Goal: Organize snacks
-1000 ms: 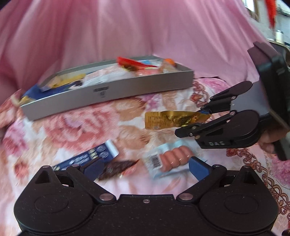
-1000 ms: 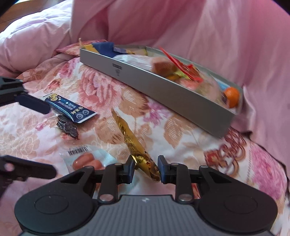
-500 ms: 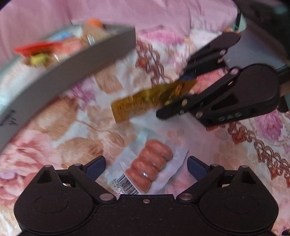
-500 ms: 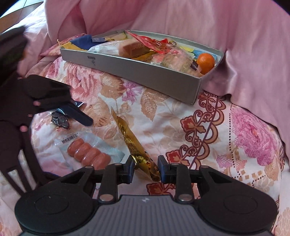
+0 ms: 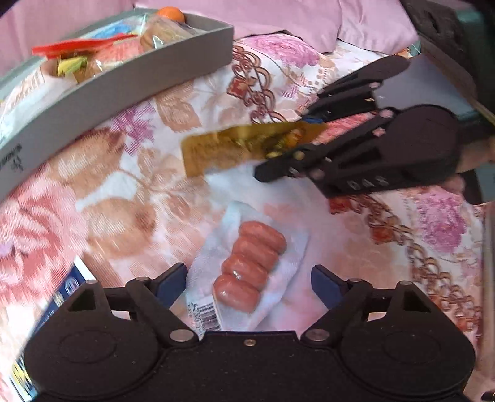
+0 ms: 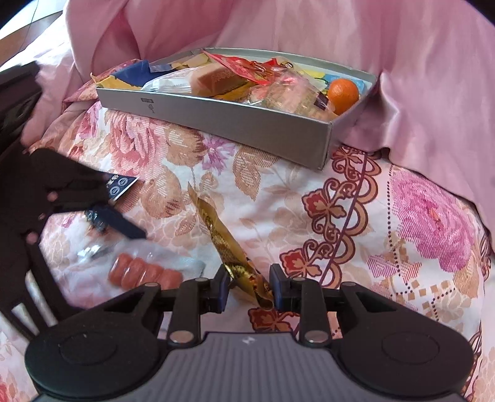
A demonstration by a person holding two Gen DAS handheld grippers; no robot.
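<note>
The clear plastic sausage pack (image 5: 247,269), before the grey tray (image 5: 123,89), is straddled by the closing left claw (image 5: 249,280); its slick film could be pinched and dropped. The crinkled gold wrapper (image 6: 229,247) is gripped in the narrow right claw (image 6: 249,286).

A bed is covered by a floral spread (image 6: 355,216) in pink, rust and cream. Pink satin bedding (image 6: 417,77) is heaped from 10 to 2 o'clock. Wooden floor (image 6: 37,18) is glimpsed at 10 o'clock. Bright daylight is cast throughout.

A clear pack of four sausages (image 5: 247,272) lies bottom centre, a gold wrapper (image 5: 244,145) mid-frame above it, the filled grey tray (image 5: 123,89) upper left.
</note>
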